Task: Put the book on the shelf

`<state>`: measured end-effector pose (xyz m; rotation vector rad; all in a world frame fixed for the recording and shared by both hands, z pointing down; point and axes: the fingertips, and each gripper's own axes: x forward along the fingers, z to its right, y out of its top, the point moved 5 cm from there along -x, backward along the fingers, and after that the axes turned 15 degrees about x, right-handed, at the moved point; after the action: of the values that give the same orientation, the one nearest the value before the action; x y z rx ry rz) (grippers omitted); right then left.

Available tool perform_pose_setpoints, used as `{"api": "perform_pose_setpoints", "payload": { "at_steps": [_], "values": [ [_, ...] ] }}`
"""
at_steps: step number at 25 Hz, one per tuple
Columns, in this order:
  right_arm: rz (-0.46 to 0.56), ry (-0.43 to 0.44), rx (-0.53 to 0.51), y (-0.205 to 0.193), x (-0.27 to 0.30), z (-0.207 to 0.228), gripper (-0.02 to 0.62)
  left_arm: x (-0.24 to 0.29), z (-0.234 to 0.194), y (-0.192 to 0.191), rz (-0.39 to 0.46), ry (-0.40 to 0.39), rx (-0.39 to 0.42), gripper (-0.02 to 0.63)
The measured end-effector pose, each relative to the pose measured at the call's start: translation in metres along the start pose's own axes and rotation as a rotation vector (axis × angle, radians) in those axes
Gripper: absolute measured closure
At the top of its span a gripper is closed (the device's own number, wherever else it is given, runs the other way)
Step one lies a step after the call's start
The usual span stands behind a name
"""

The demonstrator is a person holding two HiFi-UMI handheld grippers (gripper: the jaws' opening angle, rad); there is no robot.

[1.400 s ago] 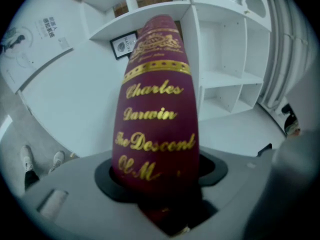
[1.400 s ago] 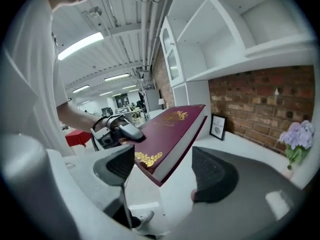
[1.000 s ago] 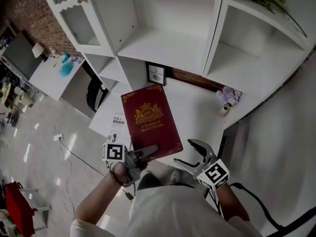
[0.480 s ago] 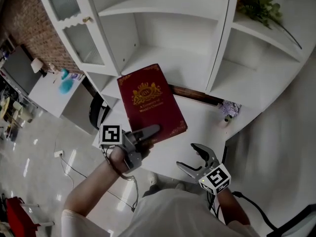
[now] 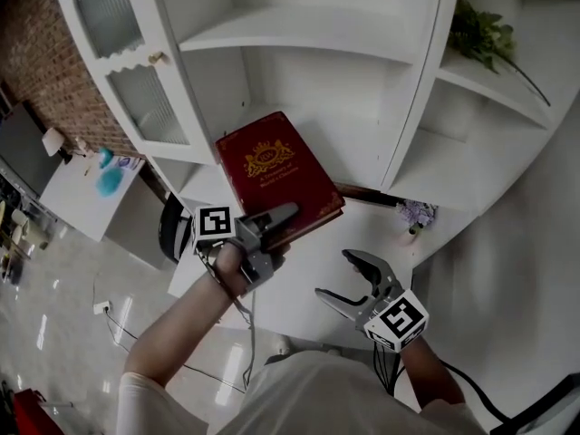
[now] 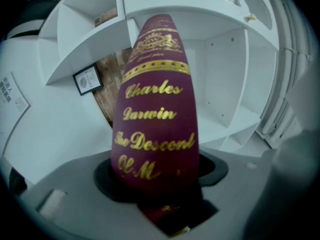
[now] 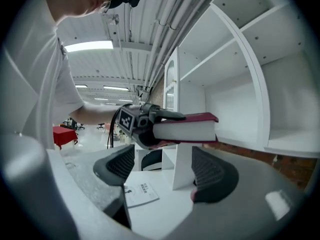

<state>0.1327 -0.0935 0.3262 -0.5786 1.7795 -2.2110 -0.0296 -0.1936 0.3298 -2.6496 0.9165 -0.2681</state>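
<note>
Nearest the person, the right gripper (image 5: 333, 275) is grey moulded plastic with black ribbed pads. Its jaws are spread wide with nothing between them, and it hangs in front of the white shelf unit (image 5: 313, 80), below its lowest board.

Closer to the shelf unit, the left gripper (image 5: 281, 223) is clamped on the near end of the book (image 5: 272, 175), one jaw on the top cover and one beneath. The book is a thick hardback with a smooth maroon cover, gold ornamental lettering and a gold crest, and a white block of pages. It is held flat, cover up, in the air just in front of the shelf unit's middle opening.

Under the shelf unit lies a smooth white table (image 5: 331, 243) with a printed paper sheet (image 7: 141, 193) on it. Further back on the table are a small black-framed picture (image 6: 87, 79) and a sprig of pale purple flowers (image 5: 418, 213).

The shelf unit has flat painted boards and square compartments. Its left side has a door (image 5: 136, 89) of ribbed glass with a small knob. A right-hand compartment holds a green leafy plant (image 5: 478, 34). Left of the shelf unit is a rough red brick wall (image 5: 45, 71).
</note>
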Motion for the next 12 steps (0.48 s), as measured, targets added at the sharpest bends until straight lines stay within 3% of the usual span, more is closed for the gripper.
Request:
{"api": "perform_pose_setpoints", "payload": {
  "at_steps": [5, 6, 9, 12],
  "values": [
    [0.075, 0.005, 0.029, 0.040, 0.016, 0.012, 0.236, 0.014, -0.014, 0.023, 0.029, -0.004, -0.019, 0.288],
    [0.089, 0.003, 0.034, 0.046, 0.019, 0.015, 0.235, 0.016, -0.016, 0.028, 0.042, -0.005, -0.025, 0.325],
    [0.113, -0.010, 0.039, 0.056, 0.027, 0.022, 0.235, 0.026, -0.018, 0.037, 0.086, 0.018, -0.092, 0.341],
    [0.112, -0.033, 0.050, 0.056, 0.036, 0.029, 0.236, 0.039, -0.018, 0.045, 0.137, 0.019, -0.085, 0.342]
  ]
}}
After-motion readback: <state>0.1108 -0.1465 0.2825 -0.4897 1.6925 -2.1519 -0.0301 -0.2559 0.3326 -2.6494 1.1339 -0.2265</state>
